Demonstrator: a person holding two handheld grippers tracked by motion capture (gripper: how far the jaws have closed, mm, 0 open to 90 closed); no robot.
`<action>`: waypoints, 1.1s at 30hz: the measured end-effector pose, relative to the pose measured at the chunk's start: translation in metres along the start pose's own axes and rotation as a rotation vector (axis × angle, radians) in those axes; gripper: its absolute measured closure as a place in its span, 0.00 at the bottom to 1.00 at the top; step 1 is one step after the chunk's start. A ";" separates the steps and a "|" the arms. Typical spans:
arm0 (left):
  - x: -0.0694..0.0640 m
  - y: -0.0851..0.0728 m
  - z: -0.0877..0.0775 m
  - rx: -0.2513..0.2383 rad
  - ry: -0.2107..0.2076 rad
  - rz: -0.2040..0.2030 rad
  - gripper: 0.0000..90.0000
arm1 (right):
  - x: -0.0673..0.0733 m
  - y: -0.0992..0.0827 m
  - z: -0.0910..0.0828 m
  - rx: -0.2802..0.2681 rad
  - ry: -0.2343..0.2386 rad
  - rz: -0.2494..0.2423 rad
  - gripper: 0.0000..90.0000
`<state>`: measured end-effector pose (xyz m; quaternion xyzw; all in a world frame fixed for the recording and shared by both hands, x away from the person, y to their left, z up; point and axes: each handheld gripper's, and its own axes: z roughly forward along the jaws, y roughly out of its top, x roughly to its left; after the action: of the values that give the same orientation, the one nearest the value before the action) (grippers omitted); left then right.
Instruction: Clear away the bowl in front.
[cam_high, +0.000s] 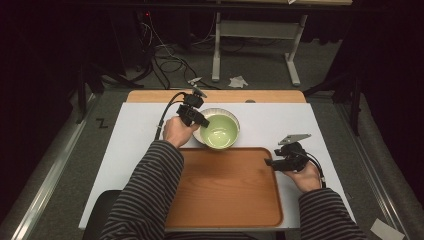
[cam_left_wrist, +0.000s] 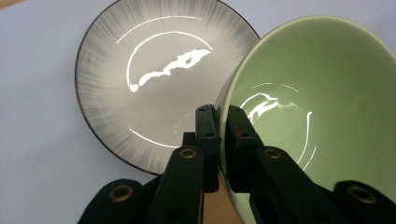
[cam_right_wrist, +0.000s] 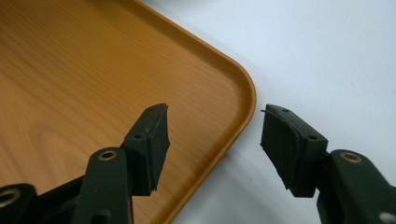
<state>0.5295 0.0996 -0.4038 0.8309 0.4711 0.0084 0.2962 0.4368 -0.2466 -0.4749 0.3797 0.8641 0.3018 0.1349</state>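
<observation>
White table surface, one. One rectangular wooden tray with rounded corners lies on it at the near edge. One round grey plate with a dark rim and streaked glaze sits just beyond the tray's far edge. One pale green glazed bowl, tilted, is over the plate's near side. Two black hand-held grippers: left gripper pinches the green bowl's rim, one jaw inside, one outside. Right gripper hovers at the tray's far right corner, jaws spread apart, holding nothing. Two striped sleeves.
</observation>
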 end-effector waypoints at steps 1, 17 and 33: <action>0.000 -0.001 -0.001 -0.001 -0.004 0.002 0.95 | 0.000 0.000 0.000 0.000 0.000 0.004 0.48; -0.007 -0.014 -0.012 -0.001 -0.042 0.025 0.95 | 0.000 0.000 0.000 -0.003 0.002 0.004 0.48; -0.013 -0.034 -0.018 0.006 -0.074 0.044 0.95 | 0.001 0.000 -0.001 -0.006 -0.010 0.006 0.48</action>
<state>0.4902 0.1110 -0.4023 0.8417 0.4414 -0.0174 0.3104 0.4362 -0.2464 -0.4738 0.3831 0.8613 0.3030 0.1395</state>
